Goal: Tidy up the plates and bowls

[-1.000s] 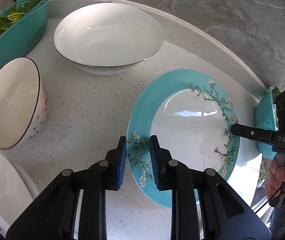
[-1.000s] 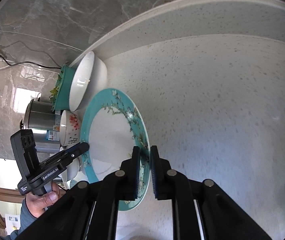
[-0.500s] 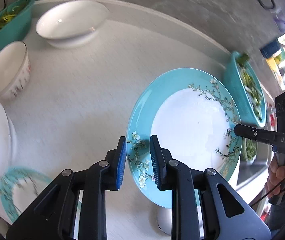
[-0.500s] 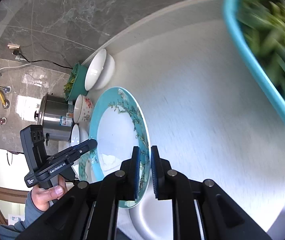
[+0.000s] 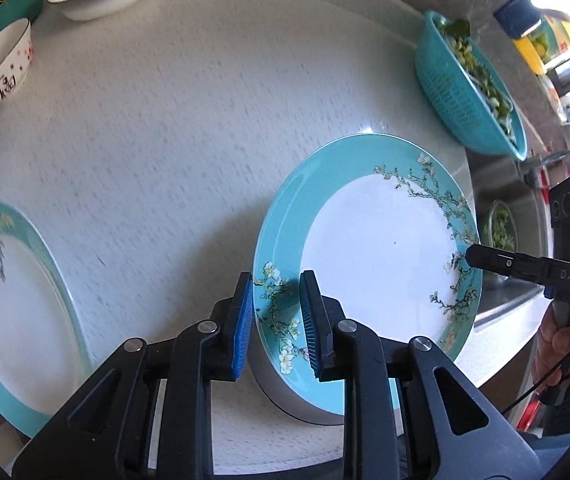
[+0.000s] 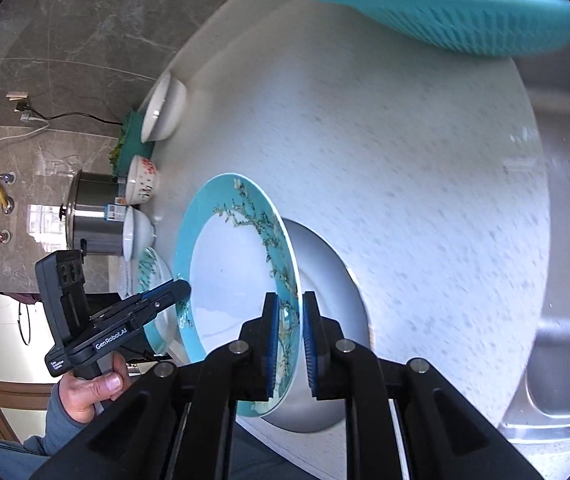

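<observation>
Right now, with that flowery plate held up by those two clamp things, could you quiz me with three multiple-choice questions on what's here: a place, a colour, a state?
1. Where is the teal basket of greens?
A. On the counter next to the sink
B. On top of the steel pot
C. Inside a white bowl

2. What colour is the held plate's rim?
A. Red
B. Teal
C. Black

3. How is the held plate carried?
A. Lying flat on the counter
B. By one gripper only
C. By both grippers, one at each edge

Answers: 1 A, it sits on the counter edge by the sink. 2 B, a teal band with blossoms. 3 C, the left gripper and right gripper each clamp the rim.
</observation>
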### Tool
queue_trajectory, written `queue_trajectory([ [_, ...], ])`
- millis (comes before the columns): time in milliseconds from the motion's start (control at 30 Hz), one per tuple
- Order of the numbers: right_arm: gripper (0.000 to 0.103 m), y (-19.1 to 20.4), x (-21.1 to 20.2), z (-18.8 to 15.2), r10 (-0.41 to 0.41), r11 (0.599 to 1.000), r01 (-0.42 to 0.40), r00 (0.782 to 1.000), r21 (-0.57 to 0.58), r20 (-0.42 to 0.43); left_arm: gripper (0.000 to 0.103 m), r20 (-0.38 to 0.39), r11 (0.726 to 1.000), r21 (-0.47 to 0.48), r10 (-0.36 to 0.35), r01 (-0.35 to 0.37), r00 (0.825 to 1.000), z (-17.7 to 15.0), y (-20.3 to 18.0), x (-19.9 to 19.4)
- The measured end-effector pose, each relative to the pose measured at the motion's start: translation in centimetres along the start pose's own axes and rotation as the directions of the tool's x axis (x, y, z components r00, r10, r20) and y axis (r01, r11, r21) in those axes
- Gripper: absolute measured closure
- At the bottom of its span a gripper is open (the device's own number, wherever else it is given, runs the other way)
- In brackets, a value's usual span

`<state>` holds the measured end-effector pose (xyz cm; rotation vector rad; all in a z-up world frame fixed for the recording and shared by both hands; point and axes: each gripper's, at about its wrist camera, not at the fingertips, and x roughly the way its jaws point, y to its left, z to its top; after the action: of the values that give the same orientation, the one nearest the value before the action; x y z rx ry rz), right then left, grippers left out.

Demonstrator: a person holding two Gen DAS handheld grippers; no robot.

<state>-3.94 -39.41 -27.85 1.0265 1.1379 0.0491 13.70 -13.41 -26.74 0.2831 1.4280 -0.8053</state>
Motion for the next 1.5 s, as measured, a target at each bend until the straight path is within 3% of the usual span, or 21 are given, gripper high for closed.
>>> queue_trajectory([
  [133,0.087,-0.3,0.2,-0.4,-0.026,0.999,0.026,1.000,-0.024,-0.007,0.082,-0.006,1.000,-0.002,0.014,-0.014,1.000,-2.1,-0.3,0.5],
  [533,0.087,0.8,2.5,-1.1,-0.151,0.972,0.142,0.988,-0.186,-0.036,0.081,-0.009,0.992,0.022,0.124,-0.124,0.992,-3.2,-0.9,2.0],
  [833,0.082,3.0,4.0,-2.1,-0.289,0.898,0.273,0.957,-0.344,0.007,0.081,0.012,0.983,0.049,0.175,-0.175,0.985,-3.6,-1.8,2.9],
  [1067,0.077,4.6,4.6,-3.0,-0.389,0.814,0.384,0.918,-0.436,0.082,0.079,0.039,0.977,0.072,0.201,-0.203,0.979,-3.6,-3.6,4.1],
  [1167,0.067,4.7,4.4,-3.1,-0.399,0.803,0.400,0.911,-0.443,0.100,0.067,0.045,0.979,0.060,0.192,-0.194,0.980,-3.9,-3.0,3.7],
  [1233,0.067,4.7,4.1,-3.1,-0.388,0.808,0.393,0.916,-0.439,0.107,0.039,0.064,0.981,0.053,0.181,-0.184,0.981,-4.2,-2.6,2.9],
  [1300,0.064,4.8,3.5,-3.0,-0.376,0.812,0.389,0.919,-0.436,0.118,0.037,0.093,0.984,0.042,0.169,-0.173,0.981,-4.2,-2.4,2.1],
  [1400,0.054,5.2,2.4,-2.3,-0.346,0.819,0.372,0.928,-0.438,0.140,0.035,0.130,0.989,0.016,0.146,-0.149,0.981,-4.4,-2.0,0.6],
  [1500,0.038,7.1,1.4,-0.9,-0.249,0.830,0.294,0.956,-0.474,0.157,0.034,0.223,0.992,-0.049,0.121,-0.113,0.967,-5.0,-0.7,-2.5],
])
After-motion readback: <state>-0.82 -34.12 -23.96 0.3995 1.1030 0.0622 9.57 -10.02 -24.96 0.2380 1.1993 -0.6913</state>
